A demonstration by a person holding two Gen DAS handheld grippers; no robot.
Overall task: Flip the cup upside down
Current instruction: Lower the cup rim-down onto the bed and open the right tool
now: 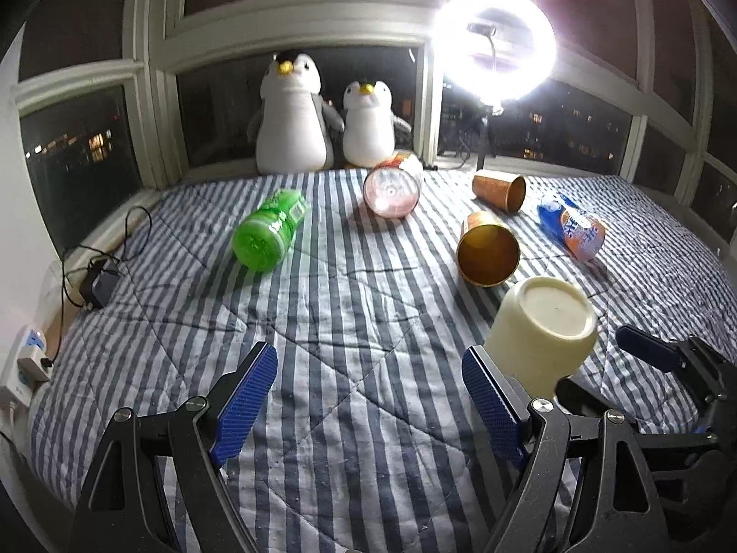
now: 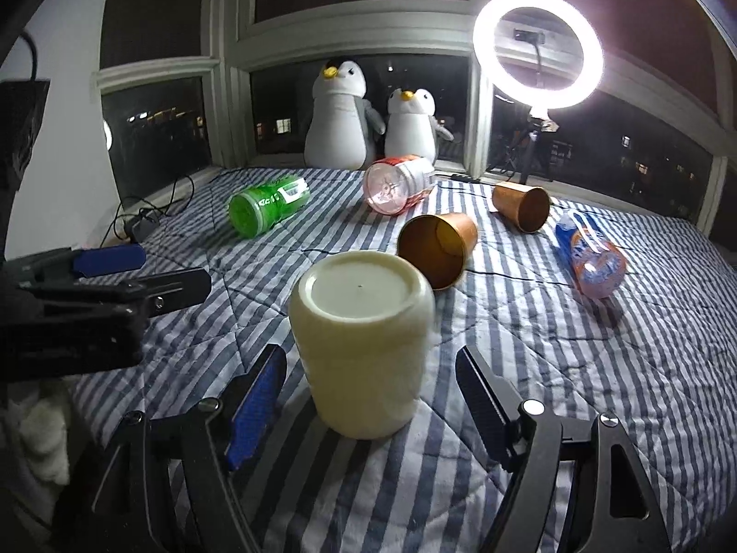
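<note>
The striped quilt (image 2: 576,391) spreads out ahead of both grippers, and everything rests on it. At its far edge, well beyond the fingers, two plush penguins (image 2: 343,122) sit against the window, with a ring light (image 2: 538,48) farther to the right that lights the scene. Between those and the grippers lie a green bottle (image 2: 267,207) ahead to the left, a pink bottle (image 2: 398,184) straight ahead, an orange bottle (image 2: 594,260) off to the right and two copper cups (image 2: 437,249) on their sides; none looks to be part of this job. The cream cup (image 2: 364,345) stands right between the right gripper's (image 2: 368,396) fingers, base up and mouth down on the quilt, so the flip looks done. The right gripper is spread wide, both pads apart from the cup's wall, which I judge to be a release, with the cup standing on its own. The left gripper (image 1: 373,396) is also wide and holds nothing; it hangs just left of the cup, and the cup shows just past its right finger (image 1: 493,396), probably kept clear since one gripper is enough for this cup.
</note>
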